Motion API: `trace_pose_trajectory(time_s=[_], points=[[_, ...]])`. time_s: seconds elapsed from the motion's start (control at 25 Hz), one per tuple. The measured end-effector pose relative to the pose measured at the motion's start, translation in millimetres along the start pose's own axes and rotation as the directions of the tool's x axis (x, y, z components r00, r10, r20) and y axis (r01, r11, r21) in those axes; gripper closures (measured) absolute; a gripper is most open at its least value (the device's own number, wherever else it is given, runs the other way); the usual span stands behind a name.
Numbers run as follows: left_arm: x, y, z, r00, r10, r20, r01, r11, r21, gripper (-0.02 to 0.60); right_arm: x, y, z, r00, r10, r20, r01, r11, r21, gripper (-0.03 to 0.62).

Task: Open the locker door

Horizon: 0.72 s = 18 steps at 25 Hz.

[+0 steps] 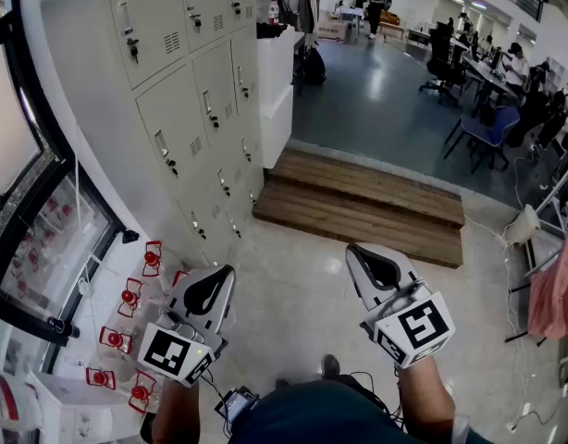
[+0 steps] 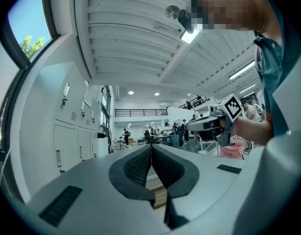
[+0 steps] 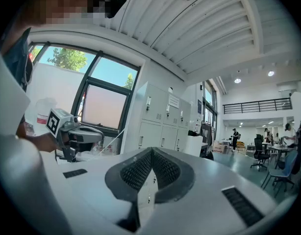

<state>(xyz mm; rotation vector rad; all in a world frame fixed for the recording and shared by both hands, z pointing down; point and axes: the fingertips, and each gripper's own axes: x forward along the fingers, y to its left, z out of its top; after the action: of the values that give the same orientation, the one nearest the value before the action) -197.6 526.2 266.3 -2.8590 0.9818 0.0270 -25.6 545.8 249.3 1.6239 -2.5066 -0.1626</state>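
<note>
1. The left gripper (image 1: 224, 276) is held low over the tiled floor (image 1: 293, 322), its jaws pressed together with nothing between them
2. The right gripper (image 1: 355, 252) hangs beside it at much the same height, its jaws likewise closed tip to tip and empty
3. The bank of grey lockers (image 1: 196, 109) stands along the floor's left edge, with every door in sight shut and each carrying a small handle; both grippers are well apart from it
4. A wooden step (image 1: 358, 206) lies across the floor's far edge, its left end just beside the lockers' foot
5. Small red-and-white items (image 1: 127, 296) sit in a row on the white ledge (image 1: 76, 354) under the window (image 1: 43, 239), near the left gripper
</note>
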Motion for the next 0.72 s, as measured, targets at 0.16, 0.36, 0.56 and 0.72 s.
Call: trace_pose_trajectory(time_s=[0.16,0.36,0.56,0.72], points=[[-1.2,-2.7,1.3,1.0,-0.007,-0.005,0.007,1.0,-0.003,0.565,-5.6,1.2,-3.1,1.0,-0.002,-0.014,0.002,1.0,0.009,0.559],[0.2,-2.9,5.3,1.0,-0.018,0.008,0.018,1.0,-0.001,0.565,-2.8,3.7,-0.9,1.0,-0.002,-0.013,0.002,1.0,0.004,0.559],[-2.8,-1.2,3.4,1.0,-0.019,0.017,0.019,1.0,-0.008,0.565,-2.5,5.7,-2.0,1.0,-0.005,-0.017,0.005,1.0,0.018,0.559],[-0.6,0.5,-3.8,1.0,-0.02,0.017,0.02,1.0,-0.02,0.565,-0.4,2.7,-3.9,1.0,-0.008,-0.01,0.009,0.999,0.051,0.557]])
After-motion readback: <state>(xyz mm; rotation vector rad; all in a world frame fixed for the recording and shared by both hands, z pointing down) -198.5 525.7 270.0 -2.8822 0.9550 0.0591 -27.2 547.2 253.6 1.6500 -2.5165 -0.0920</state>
